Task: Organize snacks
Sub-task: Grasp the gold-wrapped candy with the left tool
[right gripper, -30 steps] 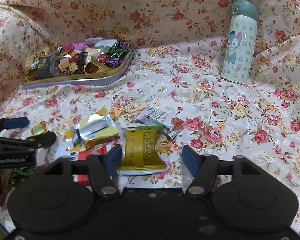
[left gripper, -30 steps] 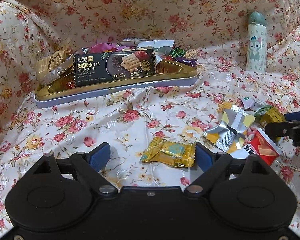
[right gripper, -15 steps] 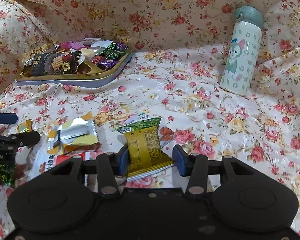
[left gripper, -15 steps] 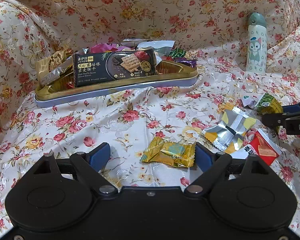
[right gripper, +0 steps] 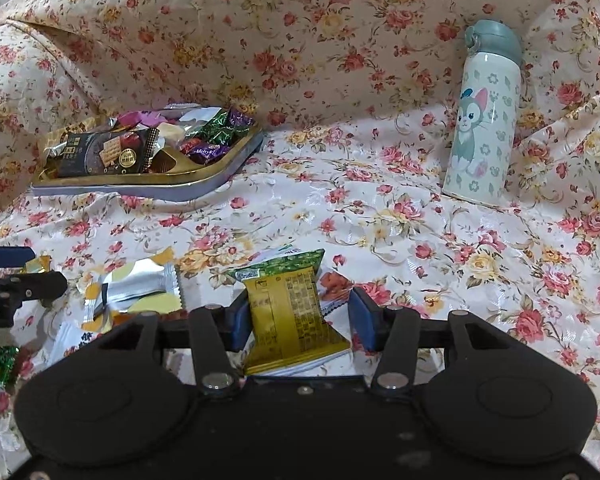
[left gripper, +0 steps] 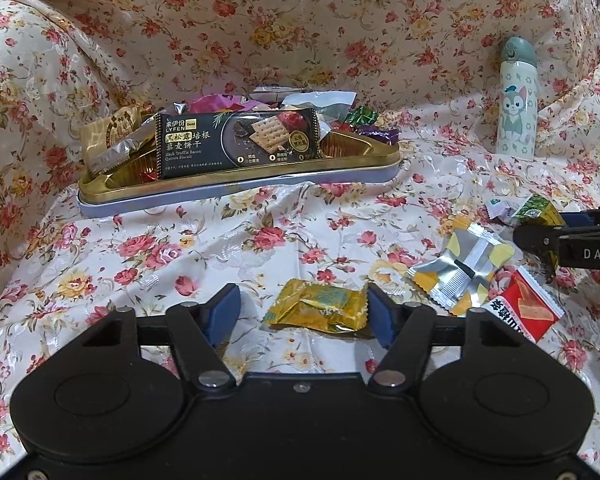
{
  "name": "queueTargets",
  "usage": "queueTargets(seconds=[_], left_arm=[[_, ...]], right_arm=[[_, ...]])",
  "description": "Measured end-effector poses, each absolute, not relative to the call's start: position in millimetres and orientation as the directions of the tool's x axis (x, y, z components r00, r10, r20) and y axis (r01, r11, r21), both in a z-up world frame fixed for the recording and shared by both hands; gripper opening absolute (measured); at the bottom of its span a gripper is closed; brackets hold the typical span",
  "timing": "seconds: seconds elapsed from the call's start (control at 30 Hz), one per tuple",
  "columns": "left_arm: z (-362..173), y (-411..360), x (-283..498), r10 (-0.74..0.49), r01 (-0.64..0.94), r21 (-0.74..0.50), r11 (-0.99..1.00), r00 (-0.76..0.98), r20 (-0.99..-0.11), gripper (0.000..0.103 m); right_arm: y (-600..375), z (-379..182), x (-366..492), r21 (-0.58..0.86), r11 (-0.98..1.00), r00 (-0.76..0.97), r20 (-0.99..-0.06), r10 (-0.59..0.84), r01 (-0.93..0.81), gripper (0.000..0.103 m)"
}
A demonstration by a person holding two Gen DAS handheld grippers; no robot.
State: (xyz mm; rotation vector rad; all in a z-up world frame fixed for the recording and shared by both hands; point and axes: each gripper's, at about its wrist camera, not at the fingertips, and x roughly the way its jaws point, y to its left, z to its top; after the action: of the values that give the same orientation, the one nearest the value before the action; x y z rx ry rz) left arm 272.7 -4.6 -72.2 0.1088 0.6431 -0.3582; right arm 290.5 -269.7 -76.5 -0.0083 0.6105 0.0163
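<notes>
Between right claw [right gripper: 296, 322] pads, yellow-green snack packet [right gripper: 290, 312] now lifted, left claw [left gripper: 302, 312] spread, unmoved

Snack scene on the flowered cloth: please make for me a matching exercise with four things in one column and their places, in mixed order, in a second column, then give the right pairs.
Things
1. black biscuit pack
2. gold candy
3. cat bottle
4. yellow-green packet

Places
A. standing upright at the far right of the cloth
B. between the fingers of the right gripper
C. in the gold tray
D. on the cloth between the open fingers of the left gripper

Pairs: 1-C, 2-D, 3-A, 4-B
</notes>
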Motion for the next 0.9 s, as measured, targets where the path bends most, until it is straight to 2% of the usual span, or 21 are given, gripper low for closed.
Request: queueTargets(seconds=[0.2, 0.37, 0.9], left_arm=[[-71.8, -7.0, 270.4, -0.306, 0.383, 0.003, 0.924, 0.743, -0.595, 0.057], [-71.9, -7.7, 269.2, -0.320, 0.401, 0.006, 0.916, 0.741, -0.590, 0.050], [-71.4, -8.2, 267.9, -0.322, 0.403, 0.007, 0.915, 0.742, -0.588, 0.048]], right_arm=[[-270.8, -76.3, 290.4, 0.001, 1.000, 0.820, -0.572, 0.014, -0.016, 0.051], [-272.7, -76.6, 290.0, 0.016, 1.000, 0.822, -0.569, 0.009, 0.000, 0.044], [-279.1, -77.4, 287.9, 0.075, 0.997, 0.830, -0.558, 0.016, 0.031, 0.037]])
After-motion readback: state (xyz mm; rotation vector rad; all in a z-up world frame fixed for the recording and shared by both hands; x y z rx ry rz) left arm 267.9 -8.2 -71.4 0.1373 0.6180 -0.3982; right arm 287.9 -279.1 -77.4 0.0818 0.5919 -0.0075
